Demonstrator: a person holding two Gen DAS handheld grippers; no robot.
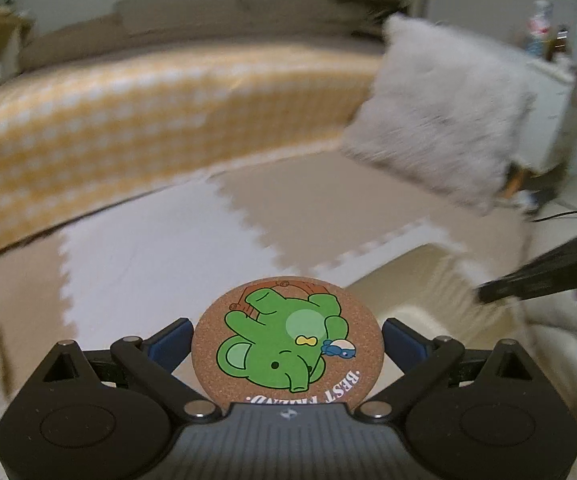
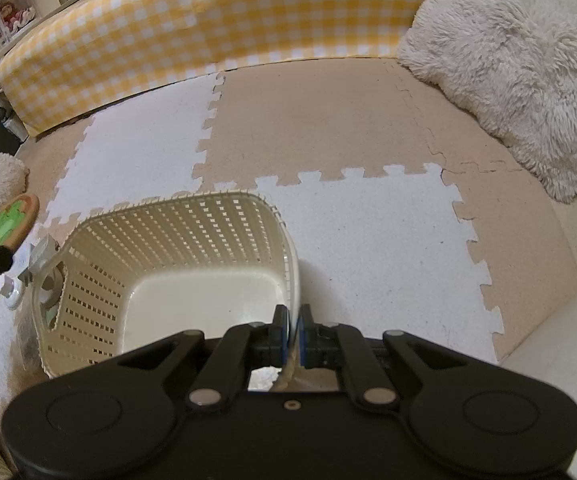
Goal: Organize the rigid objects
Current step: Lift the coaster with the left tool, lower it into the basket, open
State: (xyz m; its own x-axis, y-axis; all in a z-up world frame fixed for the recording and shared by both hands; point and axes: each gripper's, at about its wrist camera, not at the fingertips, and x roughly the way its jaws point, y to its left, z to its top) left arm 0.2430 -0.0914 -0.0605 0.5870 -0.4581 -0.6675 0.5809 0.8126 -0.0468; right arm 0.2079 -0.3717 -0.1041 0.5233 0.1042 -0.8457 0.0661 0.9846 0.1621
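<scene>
A round cork coaster [image 1: 286, 344] printed with a green elephant sits between the blue pads of my left gripper [image 1: 286, 330], which is shut on its edges and holds it above the floor mat. In the right wrist view the same coaster [image 2: 6, 226] hangs at the far left, beside a cream perforated basket [image 2: 176, 232]. My right gripper [image 2: 294, 320] is shut on the basket's right wall at the rim. The basket's floor shows bare. In the left wrist view, the right gripper's black fingers [image 1: 548, 274] reach over the blurred basket rim [image 1: 404, 276].
White and tan foam puzzle mats [image 2: 368, 232] cover the floor. A yellow checked bolster [image 2: 208, 28] runs along the back and a fluffy white cushion [image 2: 520, 80] lies at the right. Small white objects [image 2: 16, 280] lie against the basket's left side.
</scene>
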